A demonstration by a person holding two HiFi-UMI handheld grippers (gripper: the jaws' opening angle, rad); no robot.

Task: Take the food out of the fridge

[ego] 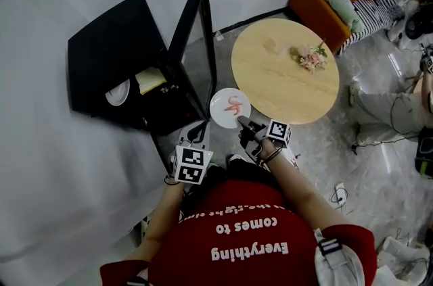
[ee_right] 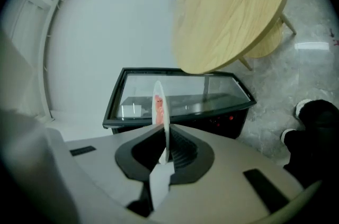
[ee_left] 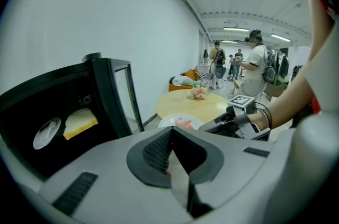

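The right claw is closed on the rim of a white plate, which stands edge-on between its jaws in the right gripper view. In the head view that plate carries a small piece of pink food. It is held in the air, off the fridge shelf, between the open glass door and the near edge of the round wooden worktop. The left claw has its jaws together with nothing between them and hangs just beside the door's lower end. Inside the black fridge, a second plate and a yellow slab lie side by side on the shelf. A bunch of flowers sits toward the worktop's edge facing the orange sofa.
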